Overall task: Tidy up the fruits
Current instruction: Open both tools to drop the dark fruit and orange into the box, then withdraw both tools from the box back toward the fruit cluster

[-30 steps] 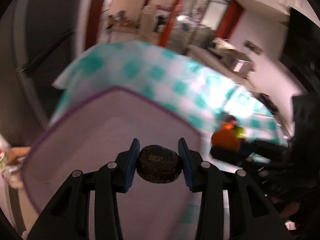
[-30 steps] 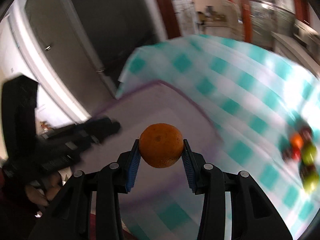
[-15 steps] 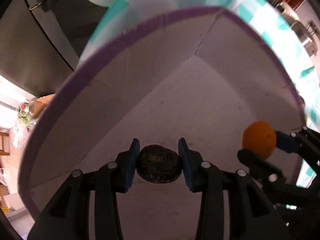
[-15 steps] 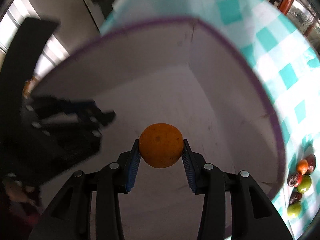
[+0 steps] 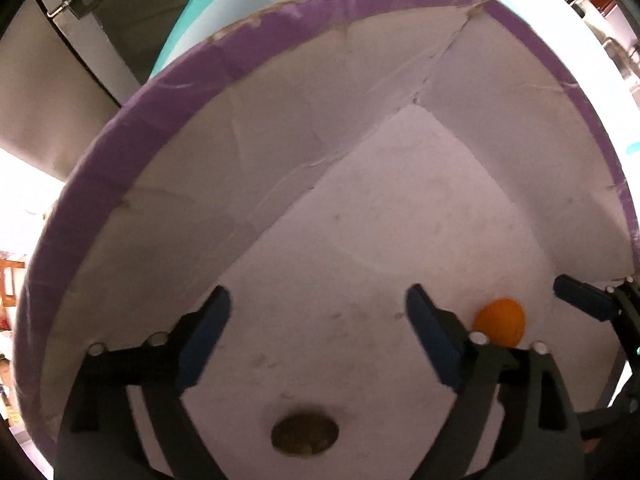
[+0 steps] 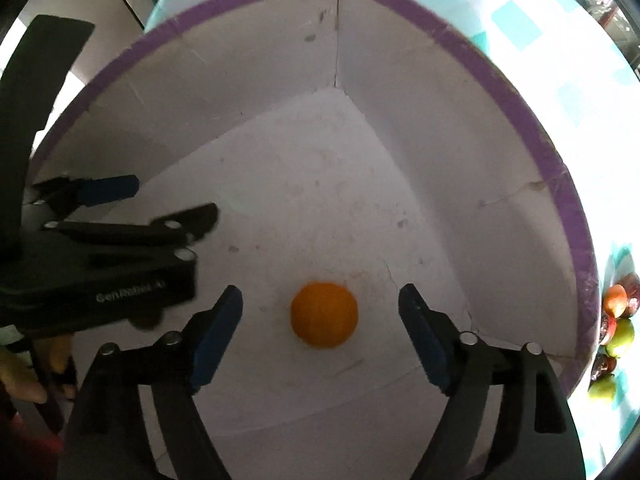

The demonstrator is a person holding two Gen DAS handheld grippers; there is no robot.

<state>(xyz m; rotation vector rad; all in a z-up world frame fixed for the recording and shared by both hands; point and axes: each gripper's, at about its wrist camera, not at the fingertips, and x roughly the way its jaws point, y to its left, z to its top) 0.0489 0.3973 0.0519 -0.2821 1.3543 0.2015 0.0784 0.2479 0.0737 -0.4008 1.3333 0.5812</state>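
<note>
A white box with a purple rim (image 5: 280, 20) (image 6: 500, 80) fills both views. My left gripper (image 5: 318, 332) is open inside it; a dark brown fruit (image 5: 305, 435) lies loose on the box floor below the jaws. My right gripper (image 6: 320, 328) is open too; an orange (image 6: 323, 315) lies on the floor between its fingers, untouched. The orange also shows in the left wrist view (image 5: 500, 322), beside the right gripper's blue pad (image 5: 580, 300). The left gripper shows in the right wrist view (image 6: 120, 216) at the left.
The box stands on a teal-and-white checked cloth (image 6: 512, 20). A cluster of several small red, green and dark fruits (image 6: 614, 336) lies on the cloth outside the box's right wall. Dark cabinet doors (image 5: 100, 40) stand behind.
Both grippers have opened. The dark fruit has dropped from the left gripper and the orange from the right gripper onto the box floor. Both grippers sit lower in the box.
</note>
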